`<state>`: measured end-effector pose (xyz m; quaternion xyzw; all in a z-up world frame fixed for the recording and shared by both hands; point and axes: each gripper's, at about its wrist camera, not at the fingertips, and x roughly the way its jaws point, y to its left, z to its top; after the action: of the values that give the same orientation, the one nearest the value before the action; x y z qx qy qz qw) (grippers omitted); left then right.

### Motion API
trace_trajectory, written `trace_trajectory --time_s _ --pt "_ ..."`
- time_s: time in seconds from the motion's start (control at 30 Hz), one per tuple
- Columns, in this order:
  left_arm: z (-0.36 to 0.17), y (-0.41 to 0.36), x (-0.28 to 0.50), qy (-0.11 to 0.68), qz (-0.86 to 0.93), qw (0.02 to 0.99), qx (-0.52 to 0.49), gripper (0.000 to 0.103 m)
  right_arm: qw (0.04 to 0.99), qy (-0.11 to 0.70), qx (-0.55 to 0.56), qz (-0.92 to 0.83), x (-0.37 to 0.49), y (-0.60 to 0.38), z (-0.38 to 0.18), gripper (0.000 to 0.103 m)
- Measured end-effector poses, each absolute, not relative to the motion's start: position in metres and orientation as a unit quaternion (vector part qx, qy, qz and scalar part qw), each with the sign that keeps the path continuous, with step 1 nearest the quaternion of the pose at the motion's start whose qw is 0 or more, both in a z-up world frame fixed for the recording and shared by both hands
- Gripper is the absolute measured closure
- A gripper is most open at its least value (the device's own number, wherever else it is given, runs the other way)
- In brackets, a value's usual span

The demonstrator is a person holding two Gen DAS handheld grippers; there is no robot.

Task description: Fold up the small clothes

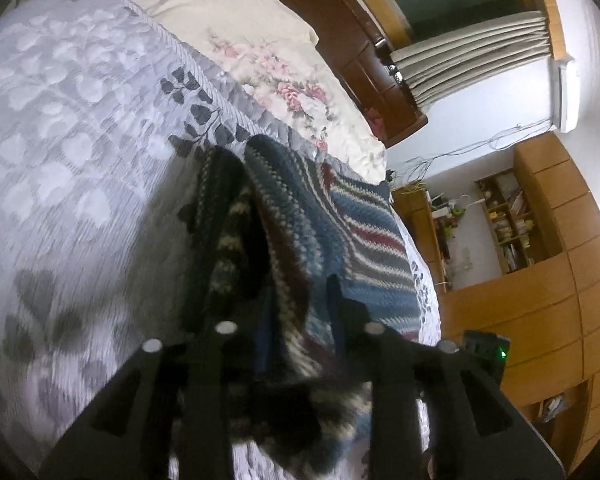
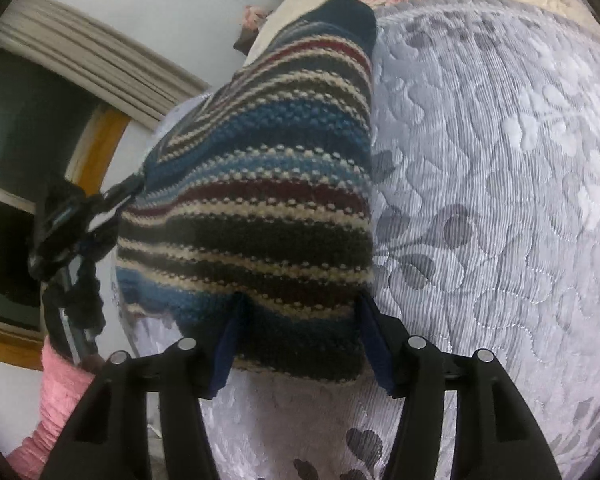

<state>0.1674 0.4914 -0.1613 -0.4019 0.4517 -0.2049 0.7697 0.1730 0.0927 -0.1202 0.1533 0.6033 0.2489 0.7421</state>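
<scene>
A floral pillow is lying past the striped knit sweater, and nothing is blocking my reach to it on the grey leaf-quilted bed. I am tilting my left tool steeply, clamping a lifted bunch of the knit, while my right tool is pinching the sweater's near corner, and my pink sleeve is showing low. A curtained window and wooden shelves are standing behind.
</scene>
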Motion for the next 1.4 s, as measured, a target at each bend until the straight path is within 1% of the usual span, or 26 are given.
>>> trace_trajectory --time_s 0.03,0.1,0.27,0.3,0.37,0.43,0.47,0.53,0.57,0.67,0.8,0.87,0.93,1.0,1.07,1.17,1.2,1.23,1.3,1.4 --pt "-0.158 0.490 0.160 0.454 -0.205 0.771 -0.396 0.071 0.741 0.603 0.158 0.249 0.173 0.093 -0.121 0.045" --pt "-0.153 0.488 0.142 0.463 -0.209 0.768 -0.390 0.062 0.741 0.602 0.161 0.251 0.174 0.092 -0.121 0.044" --pt "-0.156 0.473 0.101 0.479 -0.223 0.757 -0.385 0.057 0.742 0.601 0.159 0.251 0.169 0.085 -0.119 0.044" --pt "-0.159 0.467 0.094 0.480 -0.231 0.751 -0.391 0.054 0.743 0.600 0.157 0.250 0.168 0.084 -0.119 0.044" --pt "-0.165 0.458 0.090 0.486 -0.240 0.743 -0.393 0.050 0.744 0.601 0.154 0.249 0.166 0.085 -0.117 0.044" --pt "-0.175 0.449 0.089 0.494 -0.243 0.735 -0.395 0.050 0.745 0.601 0.151 0.248 0.166 0.085 -0.115 0.044" --pt "-0.180 0.446 0.090 0.496 -0.243 0.732 -0.399 0.052 0.745 0.601 0.150 0.248 0.166 0.088 -0.114 0.044" --pt "-0.189 0.444 0.095 0.493 -0.241 0.726 -0.414 0.076 0.747 0.600 0.146 0.246 0.166 0.091 -0.111 0.044" --pt "-0.193 0.444 0.098 0.492 -0.243 0.721 -0.424 0.093 0.748 0.599 0.145 0.246 0.165 0.091 -0.110 0.044" --pt "-0.190 0.447 0.103 0.475 -0.260 0.709 -0.452 0.095 0.750 0.597 0.145 0.244 0.163 0.092 -0.107 0.044" --pt "-0.146 0.472 0.100 0.423 -0.275 0.735 -0.453 0.096 0.753 0.593 0.143 0.246 0.160 0.096 -0.100 0.043" --pt "-0.117 0.490 0.097 0.404 -0.276 0.763 -0.423 0.096 0.750 0.588 0.150 0.262 0.157 0.100 -0.096 0.042" --pt "-0.103 0.496 0.098 0.416 -0.266 0.789 -0.367 0.096 0.748 0.584 0.154 0.275 0.155 0.106 -0.092 0.041" --pt "-0.111 0.497 0.099 0.444 -0.258 0.791 -0.333 0.096 0.753 0.583 0.137 0.274 0.154 0.115 -0.089 0.041" --pt "-0.136 0.491 0.104 0.483 -0.244 0.787 -0.296 0.096 0.757 0.586 0.112 0.266 0.153 0.121 -0.092 0.039" --pt "-0.183 0.480 0.106 0.527 -0.230 0.765 -0.291 0.095 0.752 0.601 0.105 0.250 0.156 0.122 -0.105 0.039" --pt "-0.199 0.476 0.106 0.531 -0.232 0.757 -0.302 0.095 0.749 0.607 0.102 0.244 0.157 0.121 -0.110 0.042" --pt "-0.206 0.474 0.106 0.530 -0.231 0.757 -0.305 0.095 0.745 0.615 0.099 0.238 0.157 0.121 -0.117 0.046" --pt "-0.212 0.469 0.106 0.522 -0.228 0.766 -0.297 0.095 0.738 0.622 0.109 0.238 0.157 0.118 -0.128 0.050" --pt "-0.206 0.465 0.103 0.521 -0.224 0.774 -0.282 0.094 0.741 0.618 0.110 0.239 0.153 0.118 -0.132 0.052"
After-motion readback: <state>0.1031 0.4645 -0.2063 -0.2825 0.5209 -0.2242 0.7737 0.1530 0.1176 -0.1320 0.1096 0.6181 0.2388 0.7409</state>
